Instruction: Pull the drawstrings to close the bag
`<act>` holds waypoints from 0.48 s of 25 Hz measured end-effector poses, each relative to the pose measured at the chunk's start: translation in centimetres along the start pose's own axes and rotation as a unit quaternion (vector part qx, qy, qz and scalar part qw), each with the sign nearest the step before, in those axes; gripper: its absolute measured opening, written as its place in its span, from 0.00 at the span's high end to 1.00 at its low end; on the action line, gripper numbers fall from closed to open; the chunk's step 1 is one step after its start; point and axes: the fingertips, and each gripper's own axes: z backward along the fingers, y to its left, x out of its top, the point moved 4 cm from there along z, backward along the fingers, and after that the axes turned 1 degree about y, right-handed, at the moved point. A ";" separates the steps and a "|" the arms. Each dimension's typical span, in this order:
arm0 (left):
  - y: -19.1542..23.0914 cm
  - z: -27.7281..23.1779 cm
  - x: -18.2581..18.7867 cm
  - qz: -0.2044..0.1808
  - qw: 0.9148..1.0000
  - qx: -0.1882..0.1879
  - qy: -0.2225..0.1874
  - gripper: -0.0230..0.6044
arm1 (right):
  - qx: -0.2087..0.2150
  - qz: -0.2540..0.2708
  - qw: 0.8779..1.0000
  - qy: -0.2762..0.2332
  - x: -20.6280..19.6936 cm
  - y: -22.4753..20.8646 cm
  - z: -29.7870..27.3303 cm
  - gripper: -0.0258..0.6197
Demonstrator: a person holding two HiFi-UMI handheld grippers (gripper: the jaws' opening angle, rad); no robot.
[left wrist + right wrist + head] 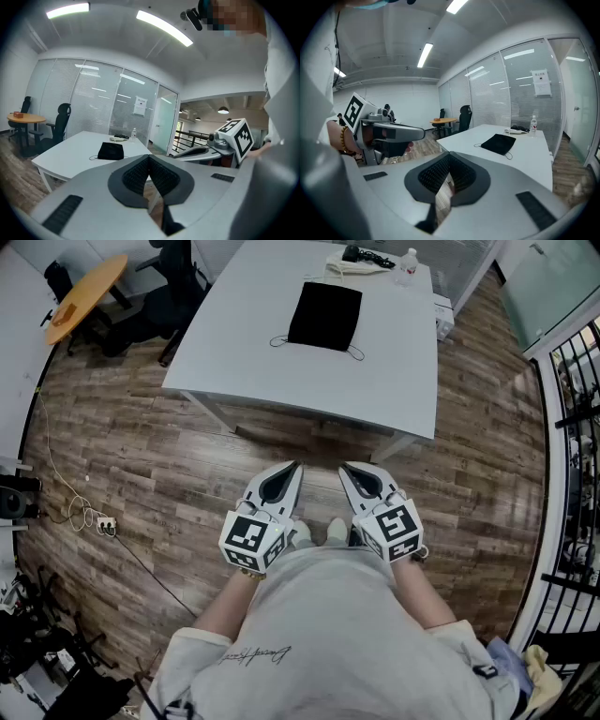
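Observation:
A flat black drawstring bag (324, 315) lies on the white table (253, 343), with thin cords trailing from its near corners. It also shows small in the left gripper view as the bag (111, 151) and in the right gripper view as the bag (498, 143). Both grippers hang close to my body over the wood floor, well short of the table. My left gripper (295, 466) (149, 157) is shut and empty. Beside it, my right gripper (343, 468) (449, 155) is shut too, with nothing between its tips.
A water bottle (405, 263) and a pile of cloth and black cables (361, 259) sit at the table's far edge. An orange round table (84, 294) with office chairs stands far left. Floor cables (89, 514) run at left; a railing (577, 427) at right.

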 end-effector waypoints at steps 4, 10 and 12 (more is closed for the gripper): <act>-0.4 0.4 -0.2 -0.004 1.000 -0.001 0.005 0.95 | 0.019 0.010 1.000 0.005 0.1 0.6 -0.3 0.92; -0.5 0.6 0.3 -0.011 1.000 -0.008 0.002 0.95 | 0.022 0.023 0.999 0.007 0.6 1.0 -0.3 0.92; -0.3 0.7 0.4 -0.011 1.000 -0.009 0.000 0.95 | 0.016 0.018 1.000 0.005 0.6 1.0 -0.2 0.92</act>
